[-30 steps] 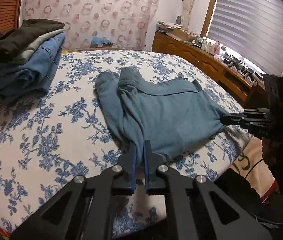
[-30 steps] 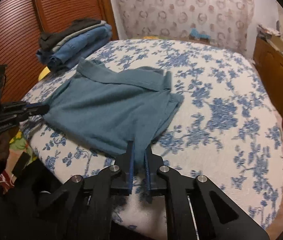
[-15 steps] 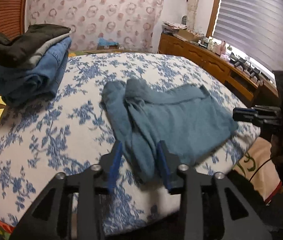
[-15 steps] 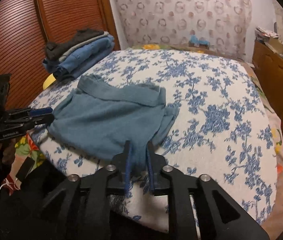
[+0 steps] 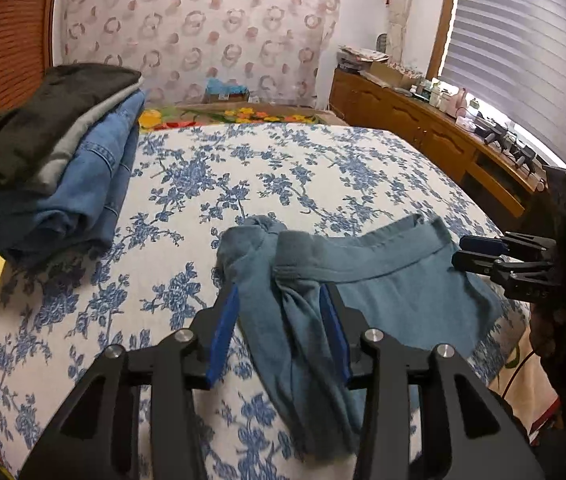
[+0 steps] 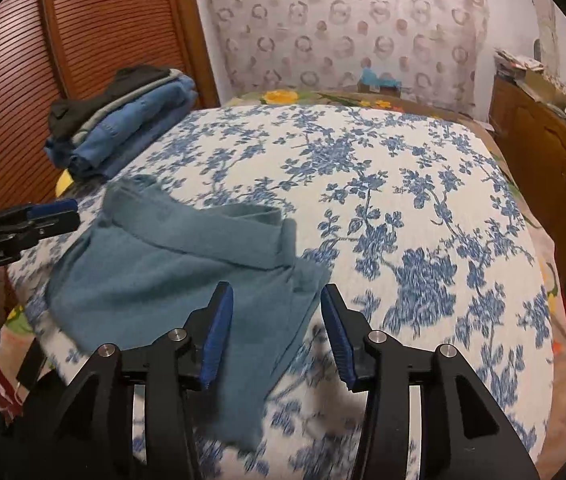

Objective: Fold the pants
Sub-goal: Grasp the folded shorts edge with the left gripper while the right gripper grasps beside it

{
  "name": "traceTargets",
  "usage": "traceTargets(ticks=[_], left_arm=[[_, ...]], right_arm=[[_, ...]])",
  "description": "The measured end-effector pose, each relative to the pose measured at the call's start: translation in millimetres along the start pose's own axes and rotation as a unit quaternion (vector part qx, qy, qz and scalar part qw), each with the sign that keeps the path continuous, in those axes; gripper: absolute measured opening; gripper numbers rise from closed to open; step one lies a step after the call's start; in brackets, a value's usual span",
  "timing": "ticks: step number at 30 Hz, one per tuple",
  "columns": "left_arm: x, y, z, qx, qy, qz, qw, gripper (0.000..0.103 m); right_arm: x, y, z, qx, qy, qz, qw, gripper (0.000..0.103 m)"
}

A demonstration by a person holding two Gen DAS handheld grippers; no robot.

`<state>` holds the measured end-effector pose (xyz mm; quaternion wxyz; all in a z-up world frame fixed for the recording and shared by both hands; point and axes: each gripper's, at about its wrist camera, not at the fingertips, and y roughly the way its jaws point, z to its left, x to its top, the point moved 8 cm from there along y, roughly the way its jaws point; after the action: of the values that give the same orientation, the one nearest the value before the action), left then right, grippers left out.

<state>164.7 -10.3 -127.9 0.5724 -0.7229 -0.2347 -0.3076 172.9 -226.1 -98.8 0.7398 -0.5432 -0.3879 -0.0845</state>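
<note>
on the floral bed (image 5: 283, 168), both opening grippers (image 5: 279, 316) (image 6: 277, 320) straddle teal pants (image 5: 383, 292) unpinched.

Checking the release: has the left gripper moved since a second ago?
Yes. The left gripper has backed off the bed edge, jaws opening around the pants.

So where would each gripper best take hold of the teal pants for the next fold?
Probably the two corners of the near edge of the teal pants, which hangs over the bed's front edge, so the cloth is free to pinch. Come from the front, the left gripper at the bunched end, the right gripper at the flat corner. Both are opening, not gripping.
</note>
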Motion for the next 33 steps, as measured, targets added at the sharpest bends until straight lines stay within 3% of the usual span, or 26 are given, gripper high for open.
traceTargets(ticks=[19,33], left_arm=[[-3.2,42.0,15.2,0.01,-0.017,0.052,0.9985,0.041],[-1.4,46.7,13.5,0.007,-0.01,0.04,0.9991,0.042]], right_arm=[[2.3,22.1,-8.6,-0.011,0.002,0.014,1.0,0.048],[1.3,24.2,-5.4,-0.027,-0.013,0.015,0.999,0.048]])
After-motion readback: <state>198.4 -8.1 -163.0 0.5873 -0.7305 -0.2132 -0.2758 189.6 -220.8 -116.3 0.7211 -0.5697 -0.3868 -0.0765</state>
